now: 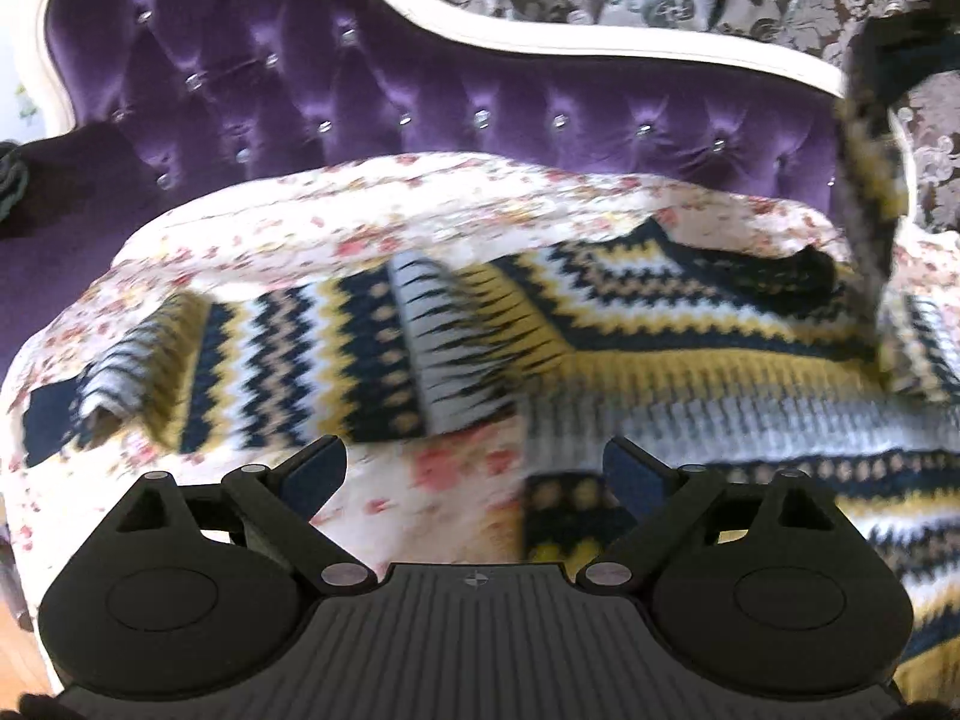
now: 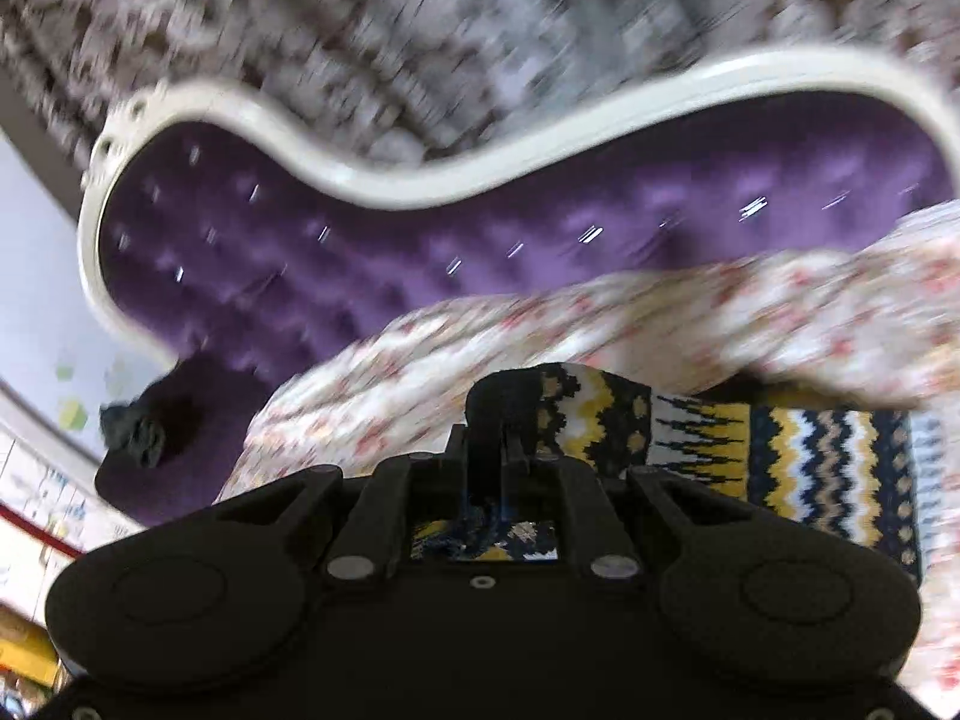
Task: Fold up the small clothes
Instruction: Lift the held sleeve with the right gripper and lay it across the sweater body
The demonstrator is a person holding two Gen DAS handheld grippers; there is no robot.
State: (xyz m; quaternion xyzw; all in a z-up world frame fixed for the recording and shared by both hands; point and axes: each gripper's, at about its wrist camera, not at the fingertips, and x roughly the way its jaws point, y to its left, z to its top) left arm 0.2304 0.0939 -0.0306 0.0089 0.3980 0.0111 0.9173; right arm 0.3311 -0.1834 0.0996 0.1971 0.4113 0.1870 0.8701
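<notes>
The purple sofa (image 1: pixel 420 102) fills the far side, buttoned back and white frame, with a flowered cover (image 1: pixel 372 210) spread over its seat. On that cover lies the zigzag sweater (image 1: pixel 660 324), navy, yellow and white, its body toward the right and one sleeve (image 1: pixel 252 360) stretched out to the left.

The right tool (image 2: pixel 501 420) is clenched on knit: a fold of the sweater (image 2: pixel 606 420) sits pinched between its closed fingers, and in the left wrist view that cloth hangs as a strip at the far right, lifted clear of the cover. The view from the right tool is badly smeared, so I can't tell how deep the bite goes.

The left tool (image 1: pixel 474 468) is released, jaws wide apart, hovering over the near edge of the cover between the sleeve and the sweater's hem, gripping nothing.

Now the risks, as I judge them. Biggest one: only one tool has hold, so the lifted part may drag the whole sweater sideways and bunch it instead of laying a clean fold. The cover looks loose and rumpled and could ride along with it. The outstretched left sleeve already has a flap doubled over near its middle, and that could get trapped inside the fold. Last, a shallow pinch on soft knit could slip mid-swing and drop the cloth crooked.
</notes>
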